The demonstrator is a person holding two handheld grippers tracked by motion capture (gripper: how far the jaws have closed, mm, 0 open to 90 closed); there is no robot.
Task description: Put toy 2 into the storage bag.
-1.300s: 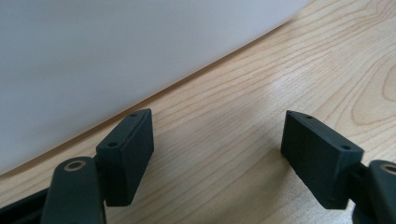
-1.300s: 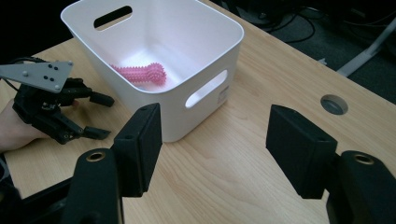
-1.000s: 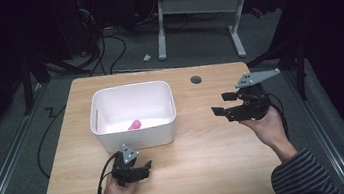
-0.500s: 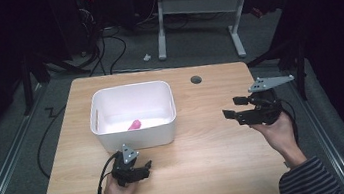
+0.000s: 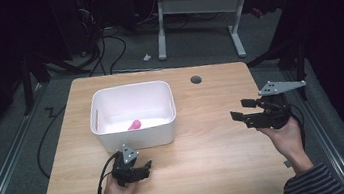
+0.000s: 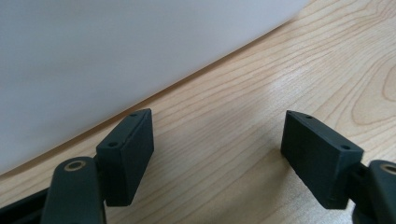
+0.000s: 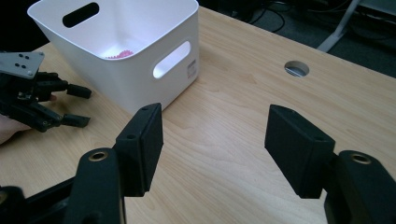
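While both grippers gape, pink item [image 5: 135,124] binned.

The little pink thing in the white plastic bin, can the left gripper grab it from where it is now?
Probably not yet. The left gripper sits low on the table outside the white plastic bin, whose front wall blocks the pink thing. It would have to go over the rim.

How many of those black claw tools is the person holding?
2. The left gripper rests on the table just in front of the white bin; the right gripper is held above the table's right side.
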